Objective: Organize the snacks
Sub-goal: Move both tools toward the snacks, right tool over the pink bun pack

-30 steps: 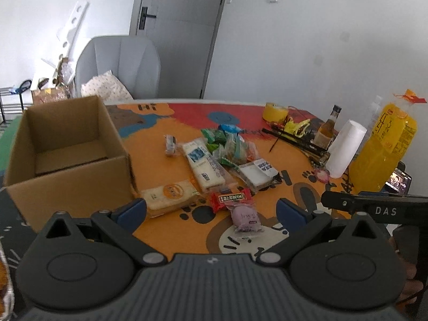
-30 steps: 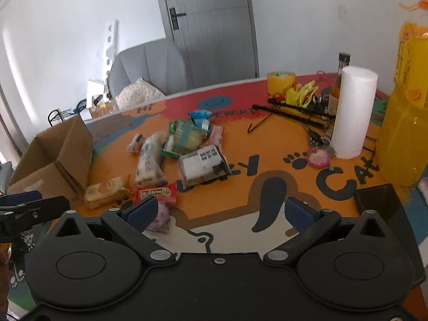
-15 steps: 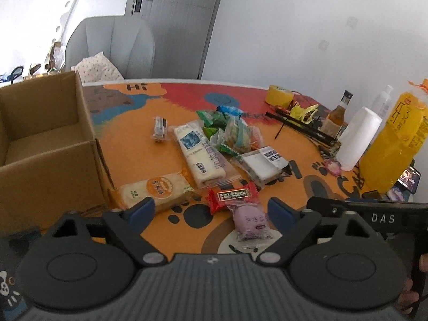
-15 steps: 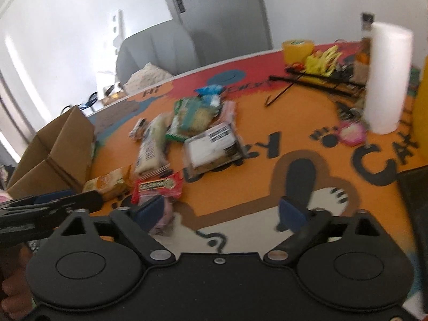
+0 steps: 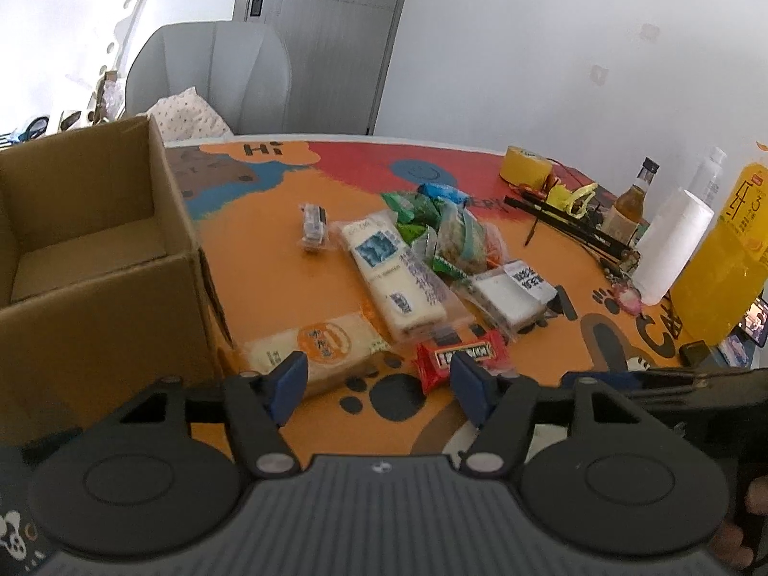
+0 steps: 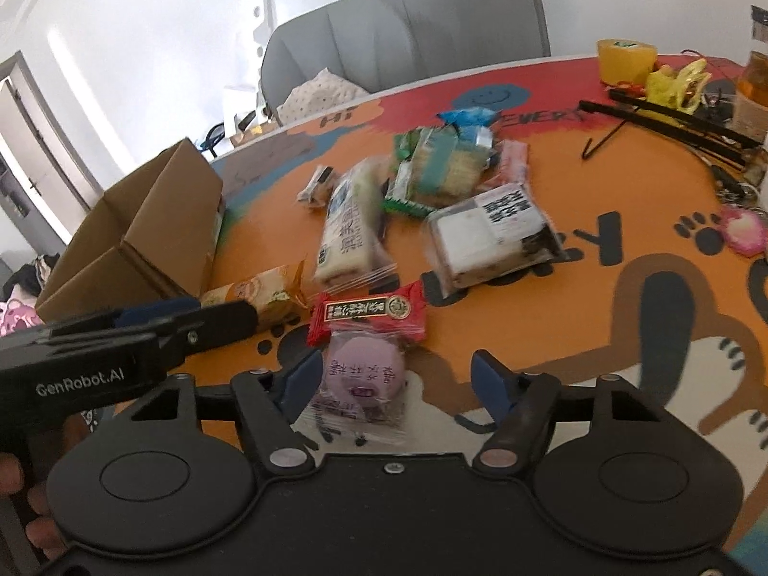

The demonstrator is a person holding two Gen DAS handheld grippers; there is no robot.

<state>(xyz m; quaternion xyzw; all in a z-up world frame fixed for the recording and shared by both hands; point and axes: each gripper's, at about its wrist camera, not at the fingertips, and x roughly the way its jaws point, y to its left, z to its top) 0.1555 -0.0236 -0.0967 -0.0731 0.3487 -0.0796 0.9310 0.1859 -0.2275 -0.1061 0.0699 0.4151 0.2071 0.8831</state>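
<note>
Here the snacks lie in a loose cluster on the orange table (image 5: 269, 249), just right of the open cardboard box (image 5: 96, 259). Nearest the box lies the orange-labelled cake pack (image 5: 317, 350); beyond it, further from the box, are the red snack bar (image 6: 367, 312) and the purple mochi pack (image 6: 362, 384). The left gripper (image 5: 374, 384) is closing with nothing between its fingers, hovering beside the box over the cake pack's end. The right gripper (image 6: 391, 384) is closing around the mochi pack, pads not yet pressing.
</note>
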